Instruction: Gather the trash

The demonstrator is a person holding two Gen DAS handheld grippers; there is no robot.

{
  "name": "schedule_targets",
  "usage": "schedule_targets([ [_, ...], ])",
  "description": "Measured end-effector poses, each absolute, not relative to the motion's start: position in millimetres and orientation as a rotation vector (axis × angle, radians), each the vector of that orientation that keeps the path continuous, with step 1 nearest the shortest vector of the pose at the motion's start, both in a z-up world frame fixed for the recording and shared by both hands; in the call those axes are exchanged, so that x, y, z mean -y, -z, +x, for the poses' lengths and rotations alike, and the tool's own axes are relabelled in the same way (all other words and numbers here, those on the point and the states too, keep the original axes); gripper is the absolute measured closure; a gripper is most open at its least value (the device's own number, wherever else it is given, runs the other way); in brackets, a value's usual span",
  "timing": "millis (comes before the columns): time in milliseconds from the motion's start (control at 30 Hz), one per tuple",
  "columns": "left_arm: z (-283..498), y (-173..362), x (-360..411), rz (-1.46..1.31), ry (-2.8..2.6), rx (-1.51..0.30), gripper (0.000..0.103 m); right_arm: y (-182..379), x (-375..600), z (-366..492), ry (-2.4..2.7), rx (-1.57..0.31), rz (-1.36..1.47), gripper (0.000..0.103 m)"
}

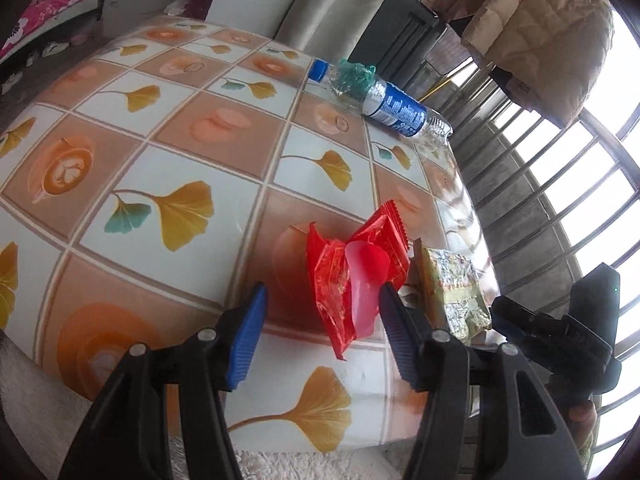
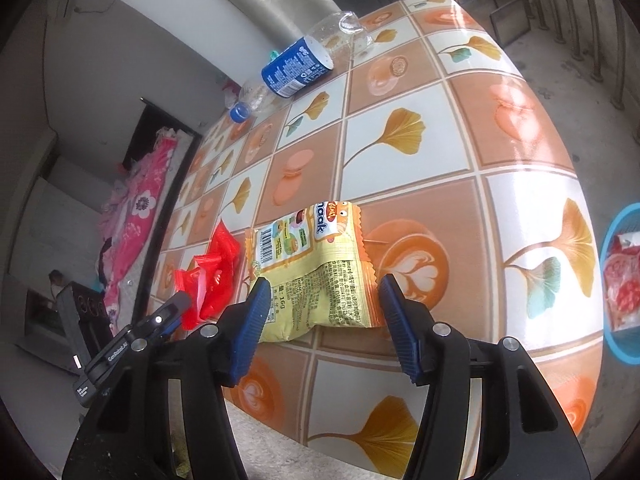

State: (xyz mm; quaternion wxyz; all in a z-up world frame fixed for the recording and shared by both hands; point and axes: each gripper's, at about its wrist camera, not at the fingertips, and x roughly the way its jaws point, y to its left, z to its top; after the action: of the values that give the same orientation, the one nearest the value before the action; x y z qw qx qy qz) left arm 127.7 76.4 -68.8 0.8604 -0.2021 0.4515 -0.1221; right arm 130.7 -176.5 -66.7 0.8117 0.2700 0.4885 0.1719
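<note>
A crumpled red wrapper (image 1: 352, 276) lies on the patterned table (image 1: 160, 160), between the open fingers of my left gripper (image 1: 322, 322); it also shows in the right wrist view (image 2: 212, 276). A yellow snack packet (image 2: 316, 272) lies flat between the open fingers of my right gripper (image 2: 320, 322); in the left wrist view it shows its foil side (image 1: 456, 292). An empty plastic bottle (image 1: 380, 98) with a blue label and cap lies on its side at the table's far edge, also in the right wrist view (image 2: 296, 66).
A blue basket (image 2: 622, 280) holding red and white trash stands on the floor to the right of the table. A railing (image 1: 560, 184) runs behind the table. The right gripper's body (image 1: 568, 328) is beside the foil packet.
</note>
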Motion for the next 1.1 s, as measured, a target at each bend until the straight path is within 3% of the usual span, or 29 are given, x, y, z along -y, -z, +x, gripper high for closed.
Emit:
schedule_targets([
  [67, 129, 68, -75, -0.408, 0.232, -0.941, 0.048, 67, 174, 132, -0.366, -1.048, 0.567, 0.059],
  [167, 130, 68, -72, -0.361, 0.174, -0.930, 0.060, 70, 170, 133, -0.363, -1.062, 0.560, 0.072],
  [267, 130, 69, -71, -0.324, 0.141, -0.917, 0.072, 72, 166, 133, -0.357, -1.068, 0.539, 0.080],
  [400, 129, 71, -71, -0.298, 0.130, -0.910, 0.089, 70, 159, 132, -0.338, -1.066, 0.489, 0.083],
  [733, 123, 60, -74, -0.322, 0.134, -0.858, 0.100, 64, 159, 126, -0.328, -1.040, 0.467, 0.096],
  [1100, 114, 40, -74, -0.347, 0.154, -0.798, 0.101, 51, 177, 117, -0.306, -0.996, 0.495, 0.098],
])
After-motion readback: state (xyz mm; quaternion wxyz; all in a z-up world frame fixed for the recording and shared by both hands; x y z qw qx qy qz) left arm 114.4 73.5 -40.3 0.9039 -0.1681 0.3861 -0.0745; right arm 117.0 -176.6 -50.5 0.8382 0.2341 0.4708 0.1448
